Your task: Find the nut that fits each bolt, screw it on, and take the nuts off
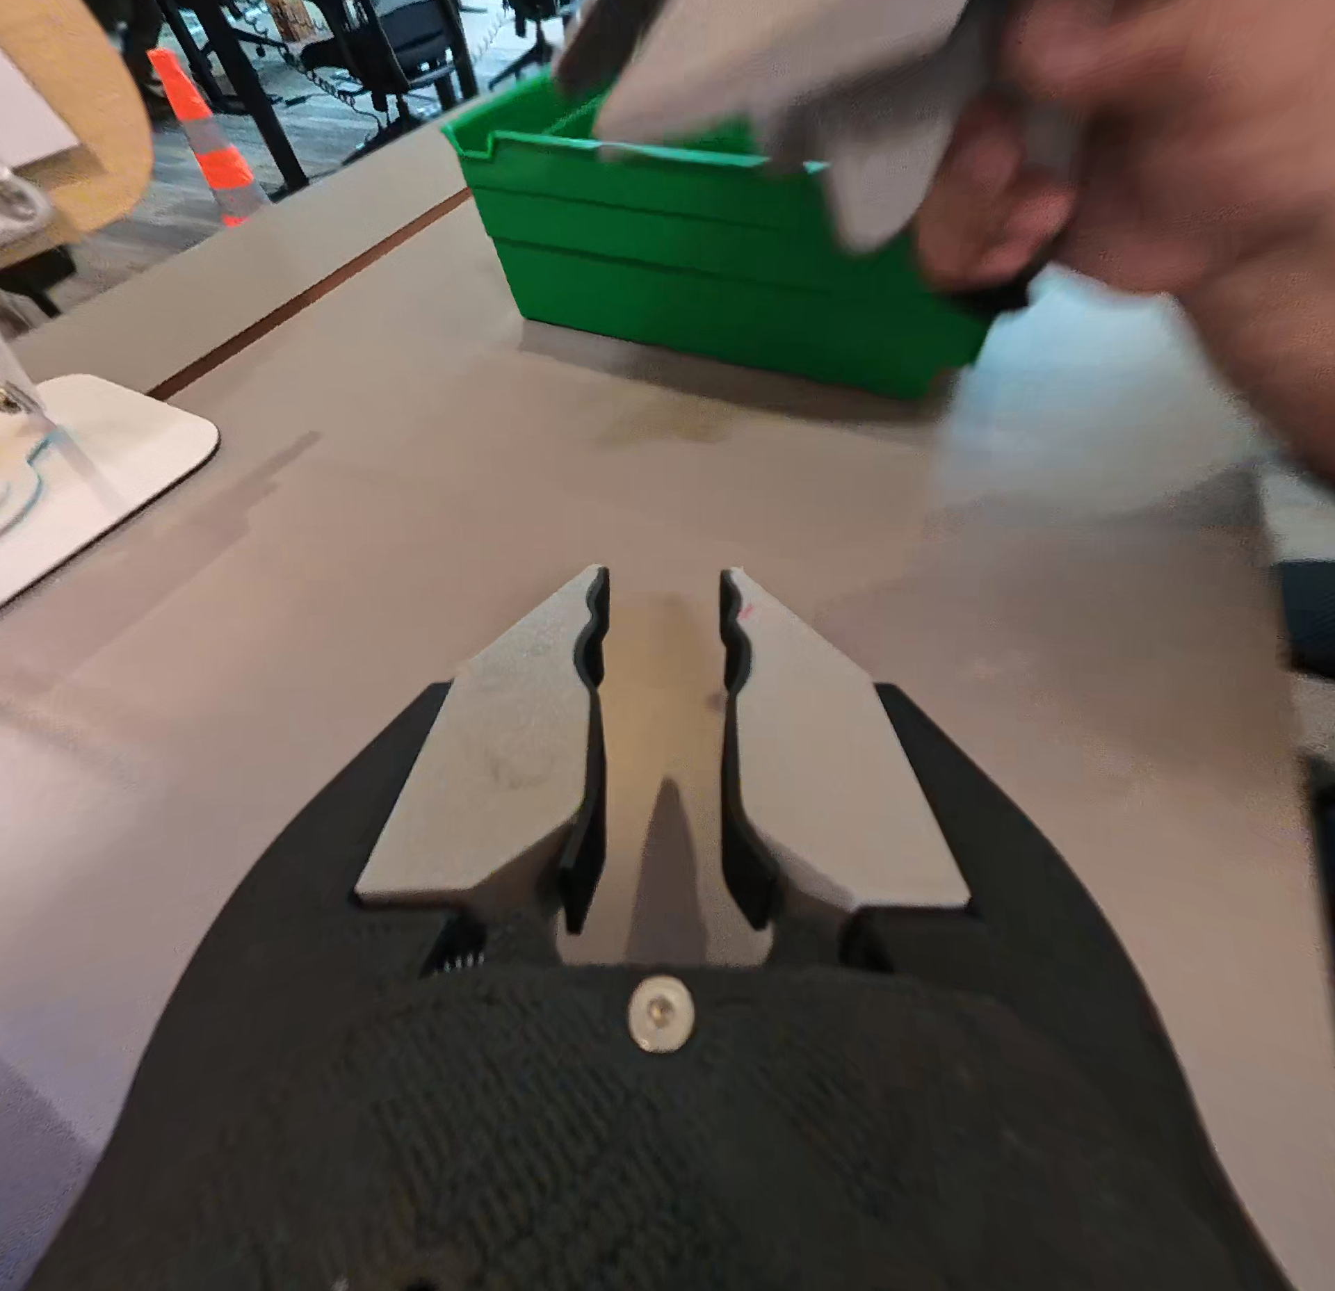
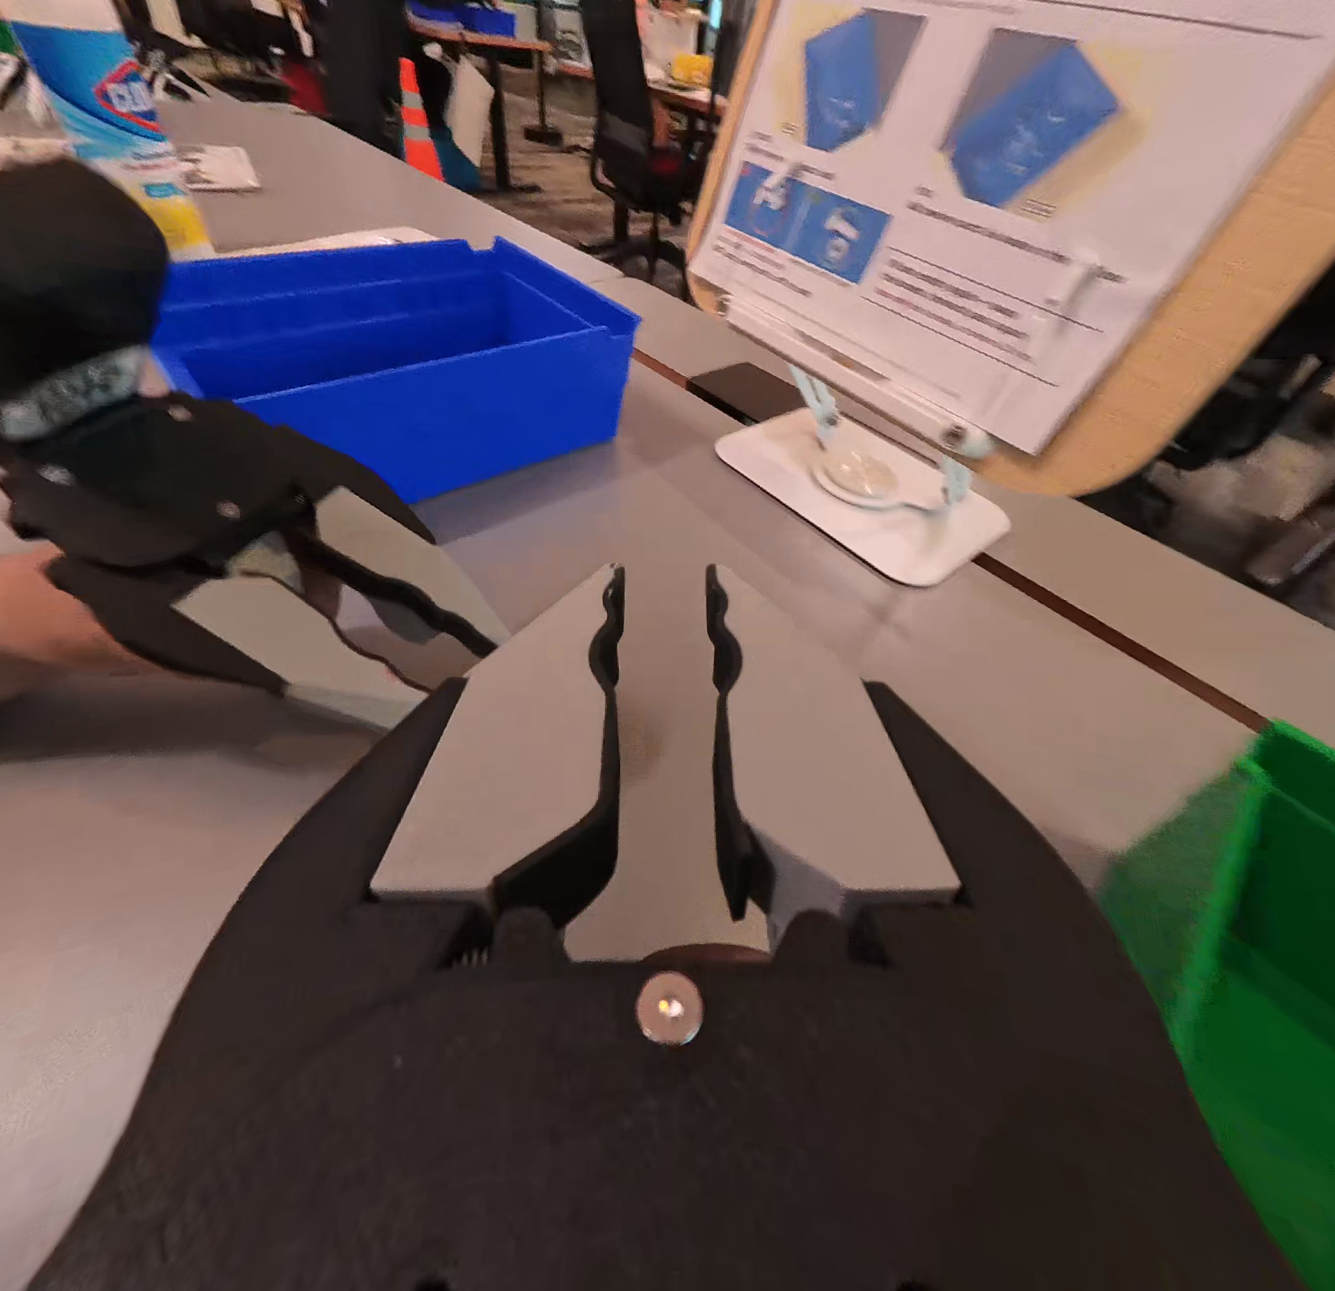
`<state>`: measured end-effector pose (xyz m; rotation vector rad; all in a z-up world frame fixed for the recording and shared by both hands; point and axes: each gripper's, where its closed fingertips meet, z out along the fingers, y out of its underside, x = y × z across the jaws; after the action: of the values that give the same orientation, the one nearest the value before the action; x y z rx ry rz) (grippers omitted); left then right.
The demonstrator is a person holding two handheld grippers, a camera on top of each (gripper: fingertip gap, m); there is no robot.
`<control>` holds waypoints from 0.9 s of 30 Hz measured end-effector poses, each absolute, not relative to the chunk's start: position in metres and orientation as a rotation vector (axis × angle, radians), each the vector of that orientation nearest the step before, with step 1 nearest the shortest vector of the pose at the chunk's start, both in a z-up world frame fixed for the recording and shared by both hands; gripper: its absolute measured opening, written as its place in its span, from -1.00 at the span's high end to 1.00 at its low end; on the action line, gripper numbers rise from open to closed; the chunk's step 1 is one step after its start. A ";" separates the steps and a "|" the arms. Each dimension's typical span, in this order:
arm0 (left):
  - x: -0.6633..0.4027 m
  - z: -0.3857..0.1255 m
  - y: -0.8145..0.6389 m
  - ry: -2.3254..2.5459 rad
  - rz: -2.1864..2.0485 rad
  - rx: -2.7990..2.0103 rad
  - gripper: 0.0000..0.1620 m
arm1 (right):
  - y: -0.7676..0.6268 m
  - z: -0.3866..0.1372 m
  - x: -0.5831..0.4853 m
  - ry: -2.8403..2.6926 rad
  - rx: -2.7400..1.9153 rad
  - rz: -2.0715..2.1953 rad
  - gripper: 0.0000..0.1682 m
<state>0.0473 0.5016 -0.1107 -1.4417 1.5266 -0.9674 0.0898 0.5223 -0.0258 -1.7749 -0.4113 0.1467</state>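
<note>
left claw (image 1: 664,584) low over the grey surface (image 1: 404,534), fingers parted, nothing between them; right claw (image 2: 664,581) likewise parted and empty. green bin (image 1: 693,274) sits far right of the left claw, blue bin (image 2: 433,382) far left in the right wrist view, paper stand (image 2: 867,505) far right. no nuts or bolts visible; bin contents cannot be made out.

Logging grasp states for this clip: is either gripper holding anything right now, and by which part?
Nothing is held. The left gripper and the right gripper both have their jaws apart, with only bare table showing between them.
</note>
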 end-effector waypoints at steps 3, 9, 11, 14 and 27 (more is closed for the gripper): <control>0.004 -0.074 0.504 1.436 -1.028 -1.448 0.74 | 0.547 -0.051 0.064 -0.486 -1.757 0.155 0.77; -0.139 -0.058 0.604 1.315 -0.550 -1.829 0.51 | 0.550 -0.085 0.055 -0.549 -1.790 0.163 0.76; -0.171 -0.076 0.636 1.288 -0.474 -2.022 0.48 | 0.549 -0.083 0.054 -0.574 -1.782 0.111 0.76; -0.192 -0.115 0.671 1.270 -0.418 -2.262 0.55 | 0.545 -0.075 0.049 -0.588 -1.744 0.101 0.76; -0.213 -0.156 0.710 1.318 -0.002 -2.395 0.91 | 0.539 -0.079 0.051 -0.576 -1.778 0.117 0.77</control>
<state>-0.2127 0.7096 -0.1563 -2.3953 1.3181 -0.0022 0.0513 0.5388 -0.0793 -1.7780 -0.5765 0.1171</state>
